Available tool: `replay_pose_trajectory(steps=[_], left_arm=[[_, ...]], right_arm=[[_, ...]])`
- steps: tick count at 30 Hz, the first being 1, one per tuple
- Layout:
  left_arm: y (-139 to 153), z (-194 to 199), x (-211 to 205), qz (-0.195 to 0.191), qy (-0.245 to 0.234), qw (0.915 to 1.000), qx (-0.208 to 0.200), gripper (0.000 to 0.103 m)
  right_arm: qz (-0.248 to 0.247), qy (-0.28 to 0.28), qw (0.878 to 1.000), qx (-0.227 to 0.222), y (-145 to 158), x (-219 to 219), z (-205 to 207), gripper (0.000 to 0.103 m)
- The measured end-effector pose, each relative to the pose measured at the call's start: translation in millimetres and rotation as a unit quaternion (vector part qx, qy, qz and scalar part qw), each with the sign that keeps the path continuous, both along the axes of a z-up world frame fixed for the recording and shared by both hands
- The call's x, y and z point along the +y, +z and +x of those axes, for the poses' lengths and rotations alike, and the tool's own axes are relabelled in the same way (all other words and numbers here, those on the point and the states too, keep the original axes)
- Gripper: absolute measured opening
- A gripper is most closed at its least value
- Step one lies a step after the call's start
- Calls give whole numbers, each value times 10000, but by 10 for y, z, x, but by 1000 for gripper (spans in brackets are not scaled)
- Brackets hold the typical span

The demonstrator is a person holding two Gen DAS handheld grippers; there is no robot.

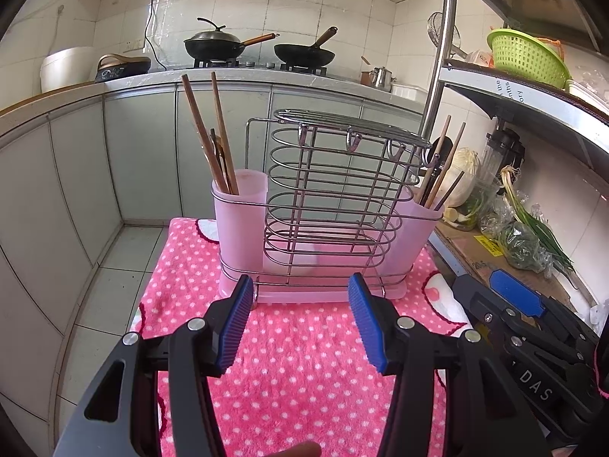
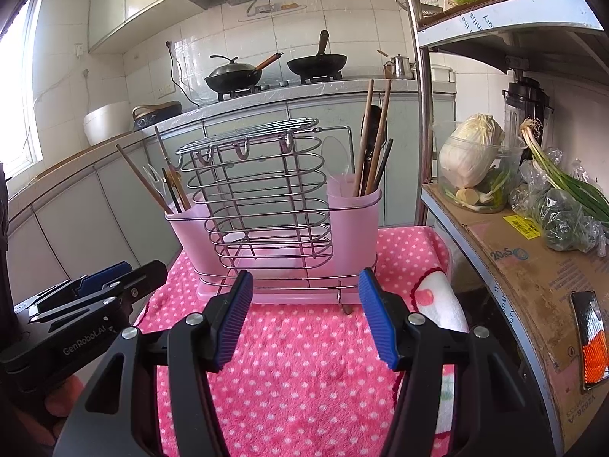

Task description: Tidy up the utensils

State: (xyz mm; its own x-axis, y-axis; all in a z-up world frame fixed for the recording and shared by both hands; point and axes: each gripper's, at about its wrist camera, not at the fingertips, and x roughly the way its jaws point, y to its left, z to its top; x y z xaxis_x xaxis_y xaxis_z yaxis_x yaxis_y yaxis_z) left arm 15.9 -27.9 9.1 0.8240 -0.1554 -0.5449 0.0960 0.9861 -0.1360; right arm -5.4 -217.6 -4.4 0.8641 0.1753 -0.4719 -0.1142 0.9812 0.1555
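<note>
Where chopsticks (image 1: 207, 133) stand, rack (image 1: 327, 198) between.

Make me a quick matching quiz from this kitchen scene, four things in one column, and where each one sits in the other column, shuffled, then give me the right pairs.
Things:
1. chopsticks
2. lidded wok
3. green colander
4. cabbage

Places:
A. top shelf of the metal rack
B. stove burner on the counter
C. pink holder on the dotted cloth
D. clear tub on the lower rack shelf

Pairs: 1-C, 2-B, 3-A, 4-D
</note>
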Motion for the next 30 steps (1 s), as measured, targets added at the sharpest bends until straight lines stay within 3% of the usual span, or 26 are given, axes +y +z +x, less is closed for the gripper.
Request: replay_pose_trajectory(steps=[30], left_arm=[[11, -9, -2, -9, -19, 10000, -16, 52]], right_arm=[[-77, 37, 10000, -6, 5, 40, 22, 59]])
